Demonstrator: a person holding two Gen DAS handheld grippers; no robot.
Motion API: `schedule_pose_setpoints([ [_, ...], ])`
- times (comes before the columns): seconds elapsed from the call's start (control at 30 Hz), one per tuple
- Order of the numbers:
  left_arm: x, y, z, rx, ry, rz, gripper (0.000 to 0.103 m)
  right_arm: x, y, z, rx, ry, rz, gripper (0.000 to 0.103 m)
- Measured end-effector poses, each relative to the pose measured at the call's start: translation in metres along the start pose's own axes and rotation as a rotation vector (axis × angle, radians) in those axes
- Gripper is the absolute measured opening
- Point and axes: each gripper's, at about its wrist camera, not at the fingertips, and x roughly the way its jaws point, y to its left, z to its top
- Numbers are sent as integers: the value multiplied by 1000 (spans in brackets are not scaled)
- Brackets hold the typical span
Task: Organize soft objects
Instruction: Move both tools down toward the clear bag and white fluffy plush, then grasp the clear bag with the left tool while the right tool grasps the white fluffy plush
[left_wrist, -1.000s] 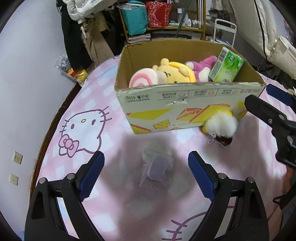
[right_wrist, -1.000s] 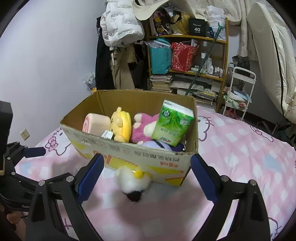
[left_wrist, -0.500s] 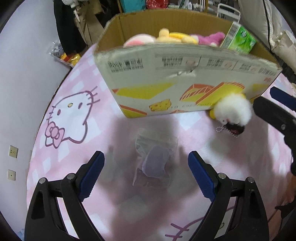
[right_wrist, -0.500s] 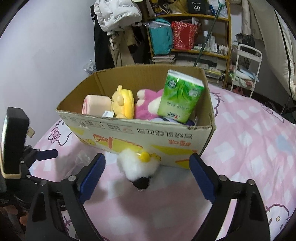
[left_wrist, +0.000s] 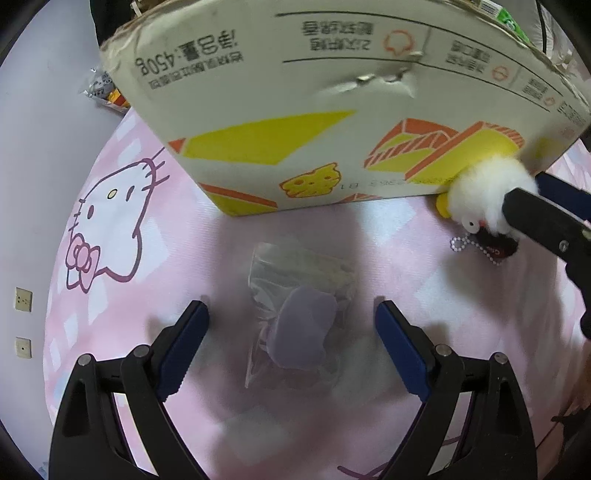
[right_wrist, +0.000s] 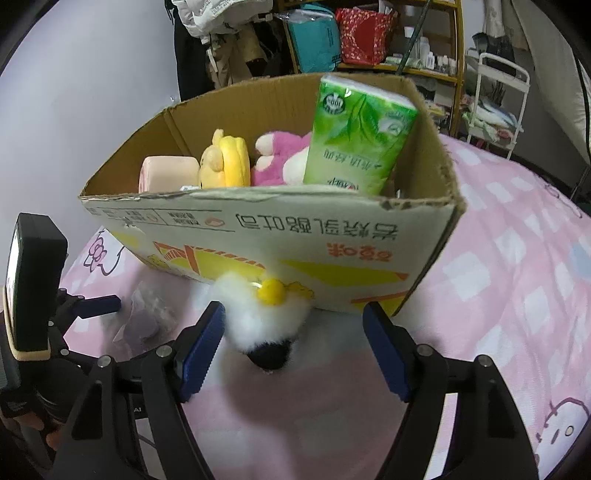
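Note:
A clear plastic bag (left_wrist: 303, 332) with a purple soft piece inside lies on the pink sheet. My left gripper (left_wrist: 291, 321) stands open over it, one finger on each side, neither touching. A fluffy white plush toy (right_wrist: 266, 317) with a yellow bobble and a black end lies against the cardboard box (right_wrist: 295, 229). My right gripper (right_wrist: 291, 317) straddles the toy with its jaws closing; the right pad is still clear of it. In the left wrist view the plush toy (left_wrist: 487, 199) shows at the right, partly behind the right gripper's fingers (left_wrist: 546, 221).
The box (left_wrist: 332, 110) holds a pink roll plush (right_wrist: 166, 177), a yellow bear (right_wrist: 225, 162), a pink plush (right_wrist: 280, 158) and a green tissue pack (right_wrist: 358, 133). A cluttered shelf (right_wrist: 369, 44) and a white cart (right_wrist: 495, 96) stand behind. A wall (left_wrist: 33, 184) borders the bed's left.
Both grippers have sunk toward the bed and tipped further down, so the box looms larger. The right jaws have narrowed around the white plush. The left jaws kept their width.

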Motion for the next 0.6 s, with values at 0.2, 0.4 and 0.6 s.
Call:
schedule_pose_setpoints([
  [0.2, 2, -3, 0, -6, 7, -11, 89, 14, -1, 0, 26, 35, 41, 69],
  [0.4, 2, -1, 2, 0, 5, -17, 71, 21, 0, 0, 29, 64, 58, 56],
  [0.6, -4, 7, 0, -3, -2, 0, 52, 21, -3, -2, 42, 74, 74, 56],
])
